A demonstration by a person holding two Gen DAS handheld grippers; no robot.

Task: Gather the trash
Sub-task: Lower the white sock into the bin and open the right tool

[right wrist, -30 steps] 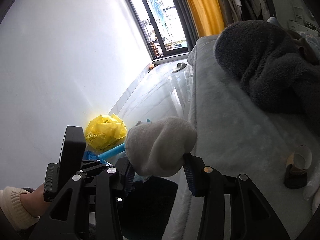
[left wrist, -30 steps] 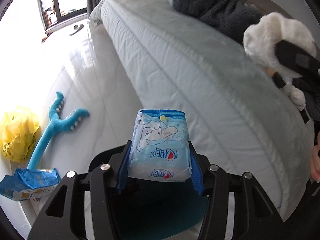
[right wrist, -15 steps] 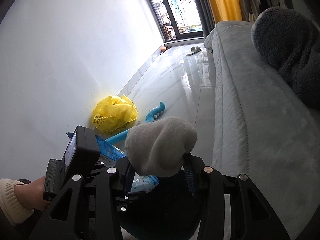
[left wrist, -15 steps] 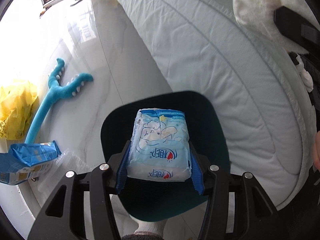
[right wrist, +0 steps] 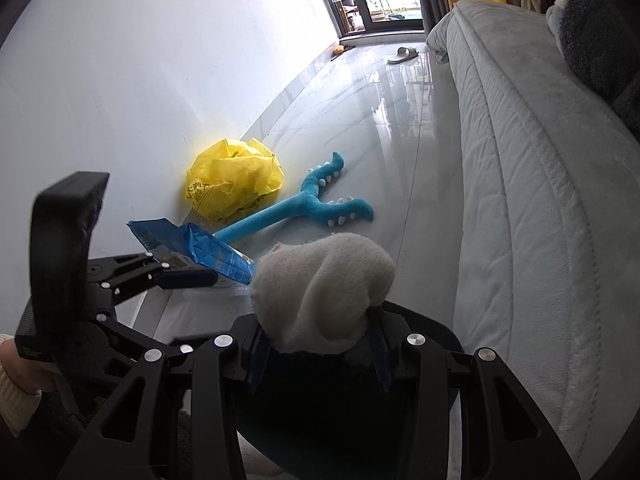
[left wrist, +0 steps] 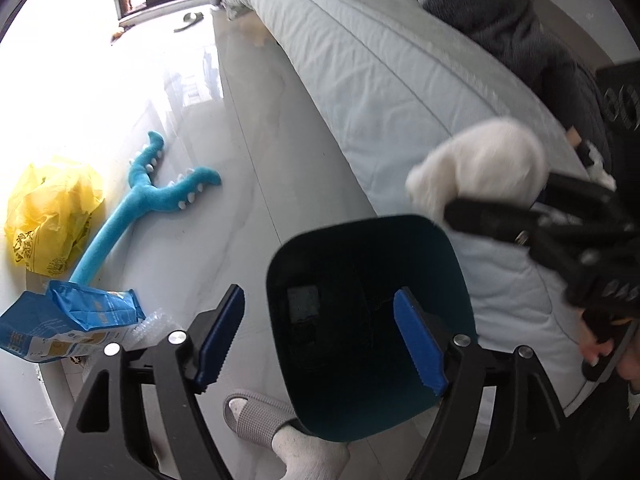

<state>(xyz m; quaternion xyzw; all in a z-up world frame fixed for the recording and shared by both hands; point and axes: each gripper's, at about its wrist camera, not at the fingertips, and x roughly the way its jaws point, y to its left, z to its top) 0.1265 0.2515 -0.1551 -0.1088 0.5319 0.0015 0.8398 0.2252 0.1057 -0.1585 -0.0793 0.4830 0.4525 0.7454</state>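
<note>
White wad upright (bulge upward) in right gripper

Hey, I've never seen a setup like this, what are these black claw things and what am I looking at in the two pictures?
A person holds a hand-held gripper in each hand, each with a camera looking along its fingers. The left hand-held gripper has just been opening; nothing is between its blue pads, and it hangs over a dark bin. The right hand-held gripper clamps a white fluffy bundle. On the floor lie a yellow bag, a blue plush toy and a blue packet, beside a bed.
</note>
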